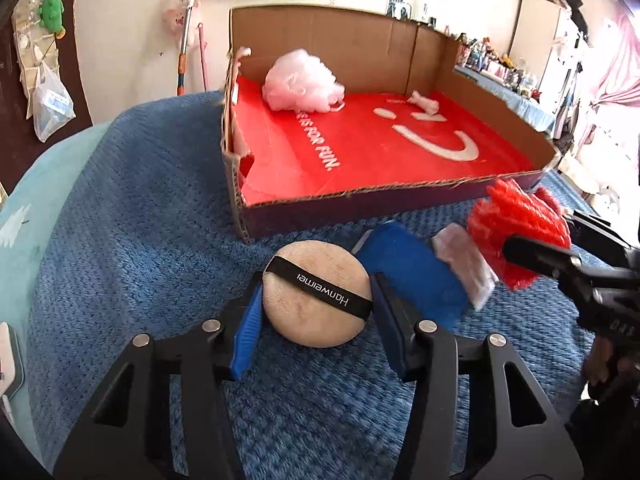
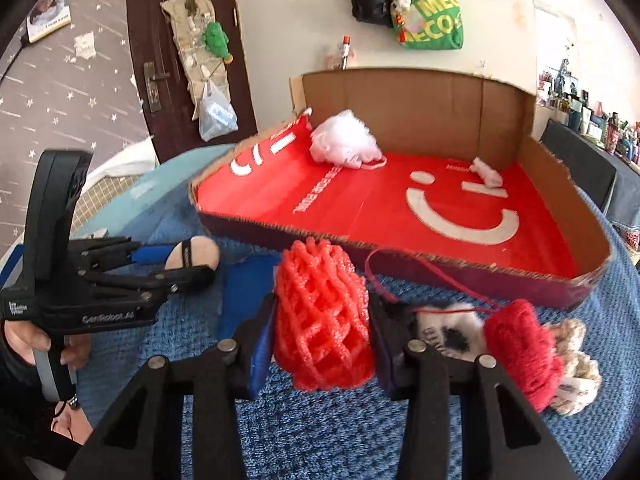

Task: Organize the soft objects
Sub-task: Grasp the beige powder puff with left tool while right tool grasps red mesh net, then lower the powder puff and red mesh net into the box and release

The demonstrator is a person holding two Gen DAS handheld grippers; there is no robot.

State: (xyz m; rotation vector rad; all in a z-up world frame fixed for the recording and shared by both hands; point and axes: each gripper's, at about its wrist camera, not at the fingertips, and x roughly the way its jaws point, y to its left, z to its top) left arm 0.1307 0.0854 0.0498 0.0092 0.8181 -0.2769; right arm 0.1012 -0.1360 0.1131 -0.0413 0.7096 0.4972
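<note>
Here, left gripper (image 1: 316,304): lower centre of its own view, clamped on the round beige powder puff (image 1: 317,294), one blue pad pressed to each side; the puff's black strap faces up.
Right gripper (image 2: 322,322): lower centre of its view, clenched around the red foam net (image 2: 323,318), which bulges up between the fingers.
Hand pose: in the right view the person's left hand (image 2: 44,346) wraps the handle at lower left, the tool lying level and pointing toward frame centre.
Nearby: a blue cloth (image 1: 416,276) and a white piece (image 1: 468,268) lie just right of the puff; a red yarn ball (image 2: 522,350) sits at lower right, touching a cream knitted item (image 2: 576,360).
Box: the cardboard tray (image 2: 440,96) fills the upper middle, a pale pink bath pouf (image 1: 300,80) in its far left corner.
Underneath: blue blanket (image 1: 140,208).
Hard to make out: the white-and-black thing behind the right finger is mostly covered; the right gripper at the left view's right edge is blurred.
</note>
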